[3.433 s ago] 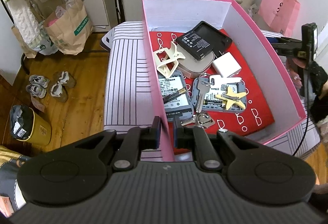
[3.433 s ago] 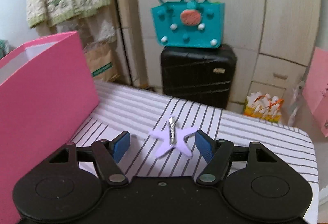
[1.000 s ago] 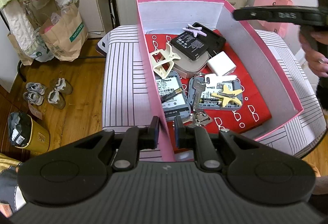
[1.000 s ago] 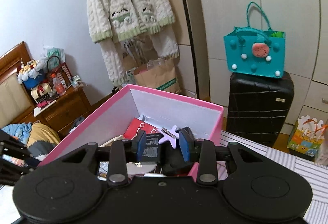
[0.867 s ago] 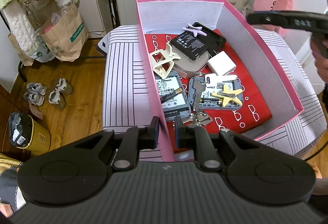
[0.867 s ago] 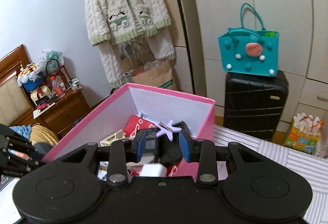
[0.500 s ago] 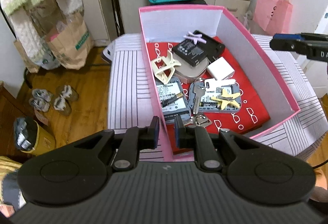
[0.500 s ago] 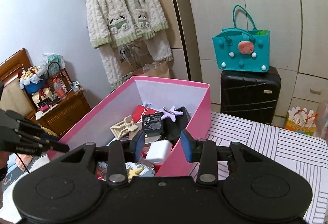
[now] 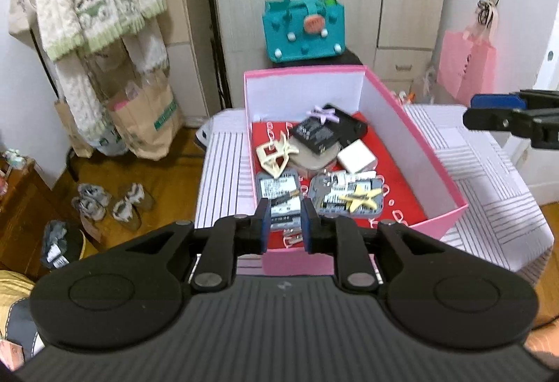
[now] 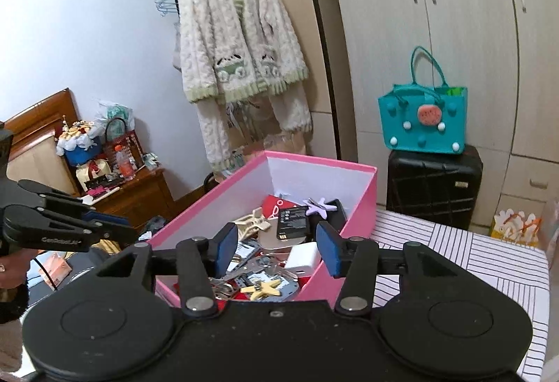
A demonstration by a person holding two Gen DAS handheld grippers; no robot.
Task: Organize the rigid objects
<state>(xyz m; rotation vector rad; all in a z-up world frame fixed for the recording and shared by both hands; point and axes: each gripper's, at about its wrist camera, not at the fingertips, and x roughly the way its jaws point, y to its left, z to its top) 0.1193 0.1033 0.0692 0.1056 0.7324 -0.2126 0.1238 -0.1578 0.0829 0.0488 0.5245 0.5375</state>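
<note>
A pink box (image 9: 412,123) stands on the striped table (image 9: 223,172). It holds a lilac star clip (image 9: 325,112), black batteries (image 9: 314,134), a cream claw clip (image 9: 276,155), a white charger (image 9: 356,158), grey cases, keys and a yellow star clip (image 9: 361,198). My left gripper (image 9: 283,230) is raised above the box's near edge, jaws slightly apart and empty. My right gripper (image 10: 276,251) is open and empty, lifted above the box's (image 10: 360,203) right side; the lilac star clip (image 10: 319,206) lies inside. The right gripper also shows in the left wrist view (image 9: 496,113).
A teal bag (image 9: 304,29) sits on a black suitcase (image 10: 433,182) behind the table. A cardigan (image 10: 237,60) hangs at the left, paper bags (image 9: 146,116) and shoes (image 9: 108,203) on the wooden floor. A pink bag (image 9: 468,71) hangs right.
The lilac star clip went from the table into the box. My right gripper opened and drew back. My left gripper let go of the box's wall and rose away.
</note>
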